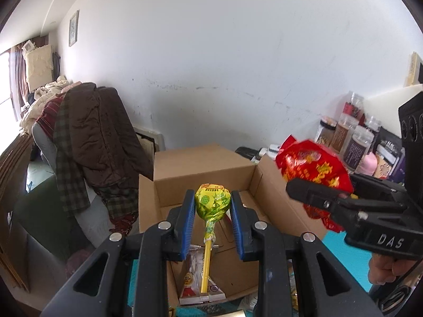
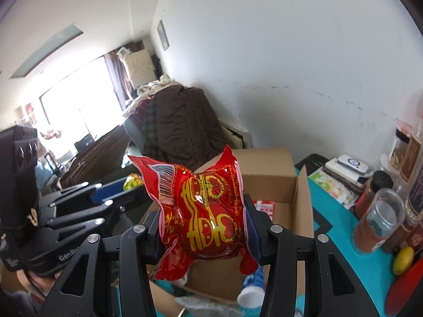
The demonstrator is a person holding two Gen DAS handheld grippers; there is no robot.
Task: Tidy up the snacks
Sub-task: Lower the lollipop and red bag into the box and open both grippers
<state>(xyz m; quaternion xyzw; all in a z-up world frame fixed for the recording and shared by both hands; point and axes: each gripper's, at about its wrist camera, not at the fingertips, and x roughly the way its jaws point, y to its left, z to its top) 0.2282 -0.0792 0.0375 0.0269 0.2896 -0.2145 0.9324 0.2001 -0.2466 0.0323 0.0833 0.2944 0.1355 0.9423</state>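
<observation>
My left gripper (image 1: 212, 206) is clamped on a lollipop (image 1: 212, 201), its yellow-green wrapped head pinched between my blue pads (image 1: 188, 219) and its yellow stick trailing back toward my wrist. My right gripper (image 2: 205, 227) is clamped on a puffy red snack packet (image 2: 203, 219), which bulges up past my fingertips and sags below them.

Both loads hang over the open cardboard box (image 1: 203, 163), which lies just ahead of and below my fingers. Under my left fingers a small silver-and-red sachet (image 1: 197, 277) already lies on the box floor, and beyond my right fingers a red-and-white pack (image 2: 263, 207) sits deeper inside. So I judge the sorting partly done: some snacks are boxed, these two are not yet released.

Both my hands tilt forward and down toward the box, side by side; my right sits just right of my left fingers.
</observation>
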